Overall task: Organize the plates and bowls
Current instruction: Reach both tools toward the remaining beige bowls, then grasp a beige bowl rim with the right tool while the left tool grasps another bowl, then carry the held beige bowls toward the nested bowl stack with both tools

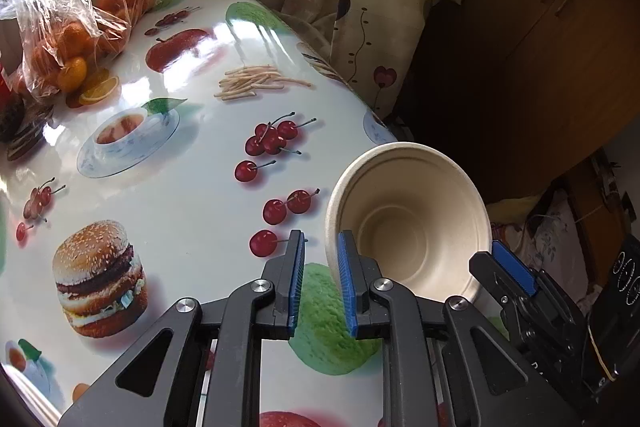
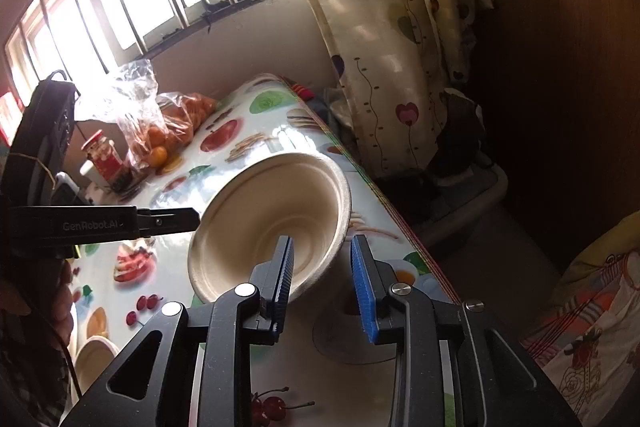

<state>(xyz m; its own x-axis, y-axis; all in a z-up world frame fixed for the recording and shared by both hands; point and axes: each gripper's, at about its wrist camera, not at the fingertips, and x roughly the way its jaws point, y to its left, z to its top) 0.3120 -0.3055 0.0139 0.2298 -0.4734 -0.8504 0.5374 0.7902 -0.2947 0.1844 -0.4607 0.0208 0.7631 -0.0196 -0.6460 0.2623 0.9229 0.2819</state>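
At the table's point(image 1: 192, 195) near corner, fruit-and-burger print cloth, its far left end cut off by the lens rim in the left wrist view.

1. Bag of oranges point(image 1: 72, 39): clear plastic, crumpled; the contents at the back are hard to make out.
2. Paper bowl point(image 1: 404, 223): beige, moulded pulp, tipped up on its side at the table edge with the mouth facing both cameras. Its lower rim is hidden behind the fingers, so what bears it cannot be told.
3. Left gripper point(image 1: 320, 239): pads a narrow way apart, not clamped. The bowl's left rim lies against the right-hand blue pad, and bare cloth shows between the rim and the other pad.
4. Right gripper point(image 2: 322, 247): pads apart, astride the bowl's wall with one finger inside the mouth and one outside. A sliver of table shows beside the outer pad.
5. Second paper dish point(image 2: 94, 355): low left in the right wrist view, half covered by the gripper body.
6. Red-lidded jar point(image 2: 102, 155): beside the bag, label blurred.
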